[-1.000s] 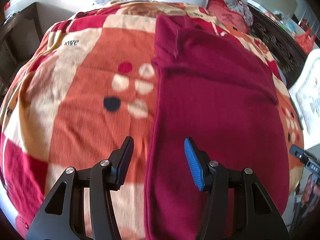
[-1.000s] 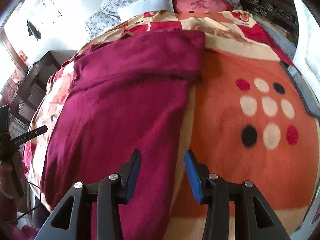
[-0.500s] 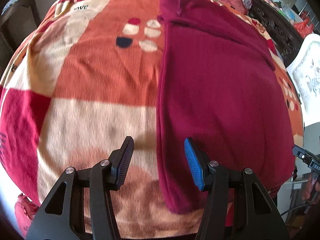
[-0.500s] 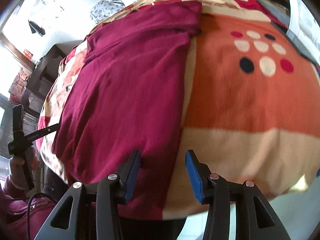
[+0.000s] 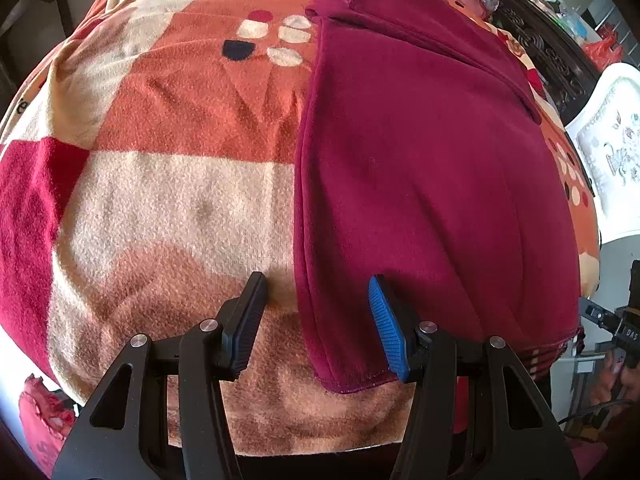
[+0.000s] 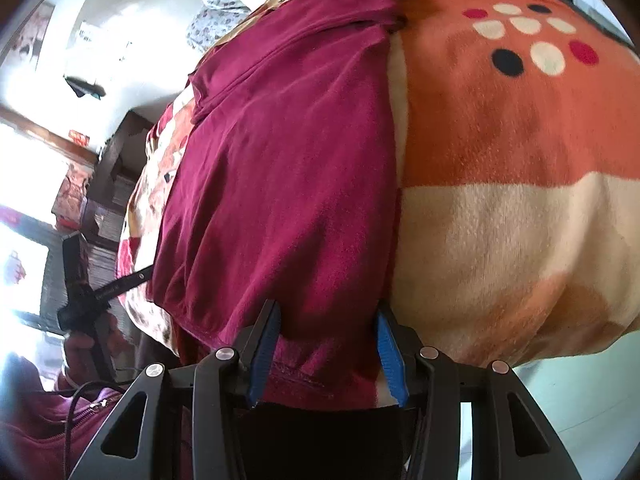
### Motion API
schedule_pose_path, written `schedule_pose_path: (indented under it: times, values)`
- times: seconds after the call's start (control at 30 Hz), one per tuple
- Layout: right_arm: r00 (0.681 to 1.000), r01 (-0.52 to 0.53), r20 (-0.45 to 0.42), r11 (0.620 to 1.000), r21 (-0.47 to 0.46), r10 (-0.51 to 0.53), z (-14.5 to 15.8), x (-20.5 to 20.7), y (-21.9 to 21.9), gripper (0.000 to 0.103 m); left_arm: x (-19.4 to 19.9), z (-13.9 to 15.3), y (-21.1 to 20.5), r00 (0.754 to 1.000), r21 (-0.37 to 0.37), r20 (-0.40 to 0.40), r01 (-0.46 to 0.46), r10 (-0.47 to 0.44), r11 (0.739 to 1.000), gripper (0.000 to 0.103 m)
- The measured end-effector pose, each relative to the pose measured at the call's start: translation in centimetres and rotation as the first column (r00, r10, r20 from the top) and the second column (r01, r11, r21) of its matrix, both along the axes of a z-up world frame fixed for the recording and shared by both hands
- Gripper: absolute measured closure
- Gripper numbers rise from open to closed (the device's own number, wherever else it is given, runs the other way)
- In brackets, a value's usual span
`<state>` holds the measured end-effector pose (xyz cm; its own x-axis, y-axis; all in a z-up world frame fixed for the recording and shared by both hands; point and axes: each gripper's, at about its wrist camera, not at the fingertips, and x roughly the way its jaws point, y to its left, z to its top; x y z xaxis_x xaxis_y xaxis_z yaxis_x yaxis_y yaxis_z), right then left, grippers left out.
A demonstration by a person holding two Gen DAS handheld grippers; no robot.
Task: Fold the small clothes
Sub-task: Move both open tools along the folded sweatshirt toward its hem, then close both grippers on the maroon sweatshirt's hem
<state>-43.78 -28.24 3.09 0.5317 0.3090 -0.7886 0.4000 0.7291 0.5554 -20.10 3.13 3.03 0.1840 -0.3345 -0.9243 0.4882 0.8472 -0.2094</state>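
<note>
A dark red garment (image 5: 420,168) lies flat and lengthwise on the bed, its top part folded across at the far end. My left gripper (image 5: 316,320) is open at the garment's near left corner, the hem's left edge between its fingers. In the right wrist view the same garment (image 6: 288,152) shows, and my right gripper (image 6: 326,344) is open around its near right corner at the bed's edge. Neither gripper holds the cloth.
An orange, cream and red patterned blanket (image 5: 168,168) covers the bed. Pillows (image 6: 224,12) lie at the head. A dark carved headboard (image 5: 548,52) and a white chair (image 5: 612,148) stand to the right. A dark cabinet (image 6: 116,184) stands left.
Both grippers have drawn back along the garment from its middle to its near hem at the bed's edge. Both stay open.
</note>
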Motion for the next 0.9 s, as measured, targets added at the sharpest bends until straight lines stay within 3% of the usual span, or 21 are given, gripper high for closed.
schedule_pose_path:
  times: [0.1,0.17,0.23,0.5,0.6,0.63,0.7,0.77,0.9]
  values:
    - [1.0,-0.02,0.008,1.0,-0.025,0.02,0.2,0.0,0.2,0.058,0.0,0.0,0.0,1.0,0.006,-0.004,0.005,-0.005,1.0,0.05]
    - [0.998,-0.048,0.027,0.996,-0.075,0.05,0.8,0.0,0.7,0.074,0.0,0.0,0.1,1.0,0.004,-0.013,0.011,-0.011,1.0,0.05]
    - [0.997,-0.051,0.047,0.995,-0.088,0.055,1.1,0.0,0.8,0.079,0.0,-0.1,0.1,1.0,0.0,-0.022,0.016,-0.016,1.0,0.05]
    - [0.998,-0.05,0.048,0.998,-0.027,0.051,0.2,0.2,0.1,0.08,-0.4,-0.1,-0.2,0.999,0.012,-0.032,0.036,-0.036,0.999,0.05]
    - [0.996,-0.066,0.057,0.996,-0.065,0.069,0.4,0.2,0.4,0.081,-0.5,-0.2,-0.6,0.999,0.023,-0.028,0.046,-0.045,0.999,0.051]
    - [0.996,-0.056,0.071,0.995,-0.079,0.062,0.8,0.1,0.4,0.091,-0.4,-0.2,-0.6,0.999,0.019,-0.032,0.042,-0.041,0.999,0.062]
    - [0.993,-0.037,0.109,0.996,-0.08,0.045,1.5,0.0,0.4,0.094,0.0,-0.2,-0.6,0.997,-0.012,-0.065,0.032,-0.033,0.999,0.088]
    - [0.989,-0.033,0.138,0.996,-0.088,0.045,2.2,0.2,0.4,0.094,0.6,-0.2,-0.5,0.995,-0.037,-0.098,0.014,-0.017,0.999,0.093]
    - [0.982,-0.035,0.181,0.997,-0.074,0.048,3.7,0.6,0.0,0.094,0.6,1.1,-0.9,0.998,-0.055,-0.057,0.034,-0.037,0.998,0.096]
